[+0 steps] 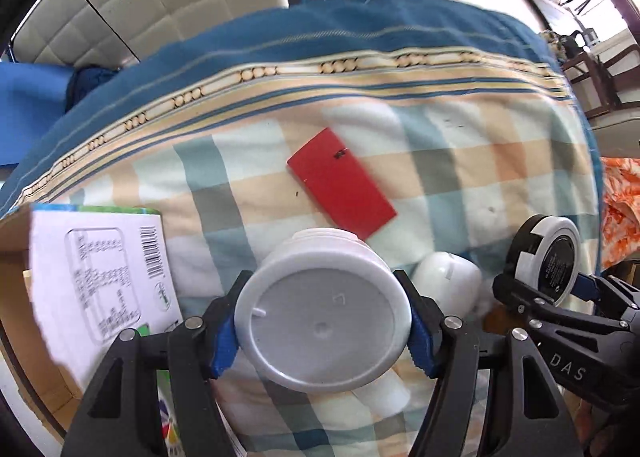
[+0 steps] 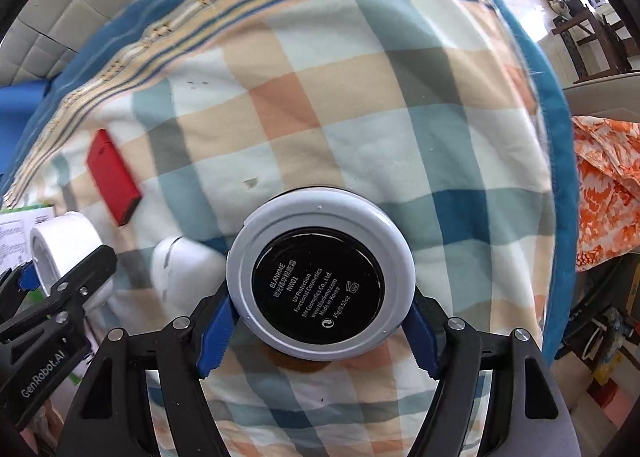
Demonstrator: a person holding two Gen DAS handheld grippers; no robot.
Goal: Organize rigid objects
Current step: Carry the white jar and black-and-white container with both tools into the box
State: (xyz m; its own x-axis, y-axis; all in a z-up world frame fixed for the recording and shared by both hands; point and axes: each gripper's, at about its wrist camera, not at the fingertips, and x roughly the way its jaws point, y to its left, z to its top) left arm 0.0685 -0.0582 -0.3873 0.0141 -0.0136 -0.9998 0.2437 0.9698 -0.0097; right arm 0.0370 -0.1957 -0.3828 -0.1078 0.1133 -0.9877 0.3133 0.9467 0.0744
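Left tongs (image 1: 324, 331) are clamped on a white jar (image 1: 324, 313), bottom facing the camera. Right tongs (image 2: 316, 323) are gripping a round compact (image 2: 320, 283) the same way. Both hang over the checked blanket (image 2: 360, 97); a red box (image 1: 341, 188) lies further ahead, between them.

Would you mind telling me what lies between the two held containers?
A small white rounded case lies on the checked cloth between the white jar and the round compact, clearest in the left wrist view.

Red box (image 1: 341, 184) on checked, blue-bordered cloth (image 1: 460, 161)
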